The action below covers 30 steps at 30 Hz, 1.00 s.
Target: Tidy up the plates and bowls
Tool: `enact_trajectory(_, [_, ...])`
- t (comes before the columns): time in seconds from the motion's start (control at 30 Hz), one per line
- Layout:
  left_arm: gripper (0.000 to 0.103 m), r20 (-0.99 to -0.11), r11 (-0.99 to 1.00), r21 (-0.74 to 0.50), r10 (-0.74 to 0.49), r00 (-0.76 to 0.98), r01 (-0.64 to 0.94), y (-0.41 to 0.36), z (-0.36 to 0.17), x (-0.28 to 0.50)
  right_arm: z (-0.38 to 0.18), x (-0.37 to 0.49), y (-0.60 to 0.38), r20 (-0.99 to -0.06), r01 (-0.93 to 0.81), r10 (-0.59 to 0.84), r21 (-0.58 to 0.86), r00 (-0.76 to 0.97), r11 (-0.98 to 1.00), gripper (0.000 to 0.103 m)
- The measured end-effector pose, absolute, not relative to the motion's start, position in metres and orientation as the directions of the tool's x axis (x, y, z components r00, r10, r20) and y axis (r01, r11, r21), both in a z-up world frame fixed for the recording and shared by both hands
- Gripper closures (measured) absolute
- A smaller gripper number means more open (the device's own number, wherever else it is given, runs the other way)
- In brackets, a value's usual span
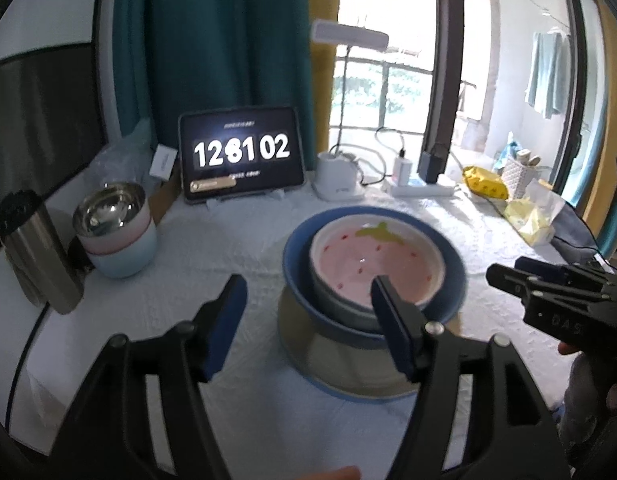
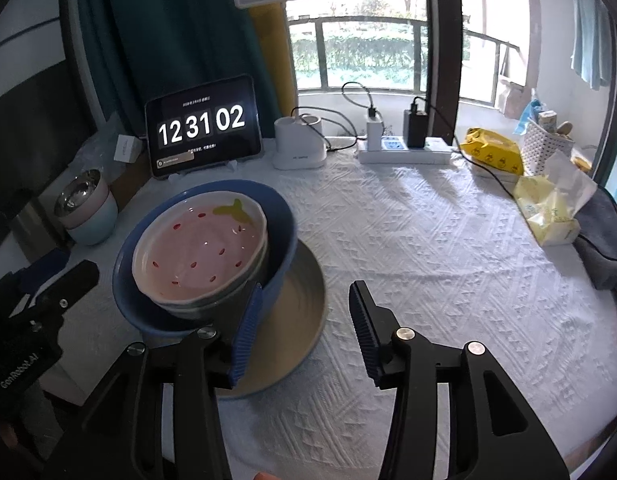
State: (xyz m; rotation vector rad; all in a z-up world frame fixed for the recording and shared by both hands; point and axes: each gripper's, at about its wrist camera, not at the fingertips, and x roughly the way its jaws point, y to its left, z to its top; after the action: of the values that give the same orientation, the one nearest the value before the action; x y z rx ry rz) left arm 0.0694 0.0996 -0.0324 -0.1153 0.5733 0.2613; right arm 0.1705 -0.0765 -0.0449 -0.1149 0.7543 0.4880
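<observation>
Both tools stand with jaws apart and nothing between them: the left tool and right tool flank the stack. The strawberry-patterned bowl sits in a blue bowl on a plate on the white-clothed tabletop.

Bare tablecloth beside stacked bowls

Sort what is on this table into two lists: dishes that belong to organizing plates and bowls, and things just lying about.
Job: strawberry bowl, blue bowl, plate, stacked cups.

Lying about: tablet, power strip, yellow packet, flask.
</observation>
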Motion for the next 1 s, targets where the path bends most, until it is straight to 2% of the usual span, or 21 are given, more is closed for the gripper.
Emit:
enact_trajectory(0.2, [0.034, -0.524, 0.972, -0.016, 0.193, 0.83, -0.236, 0.078, -0.02, 0.064, -0.028, 0.156, -0.102, -0.639, -0.44, 0.37, 0.054, 0.675, 0.896, 0.055])
enact_trajectory(0.27, [0.026, -0.513, 0.974, -0.02, 0.185, 0.838, -0.227, 0.072, -0.017, 0.061, -0.023, 0.151, -0.109, -0.625, -0.432, 0.364, 0.047, 0.691, 0.901, 0.055])
enact_trajectory(0.43, [0.022, -0.47, 0.978, -0.035, 0.167, 0.867, -0.207, 0.057, -0.01, 0.051, -0.009, 0.136, -0.13, -0.582, -0.41, 0.353, 0.036, 0.732, 0.911, 0.054])
enact_trajectory(0.57, [0.021, -0.442, 0.981, -0.047, 0.15, 0.885, -0.189, 0.047, -0.006, 0.04, -0.002, 0.12, -0.144, -0.546, -0.399, 0.351, 0.032, 0.761, 0.916, 0.049])
enact_trajectory(0.8, [0.021, -0.385, 0.988, -0.047, 0.118, 0.915, -0.147, 0.033, 0.011, 0.023, 0.01, 0.099, -0.173, -0.482, -0.339, 0.303, 0.014, 0.822, 0.941, 0.048])
enact_trajectory(1.0, [0.021, -0.379, 0.993, 0.006, 0.112, 0.919, -0.119, 0.016, 0.026, 0.018, 0.028, 0.079, -0.195, -0.402, -0.289, 0.269, 0.012, 0.875, 0.957, 0.048])
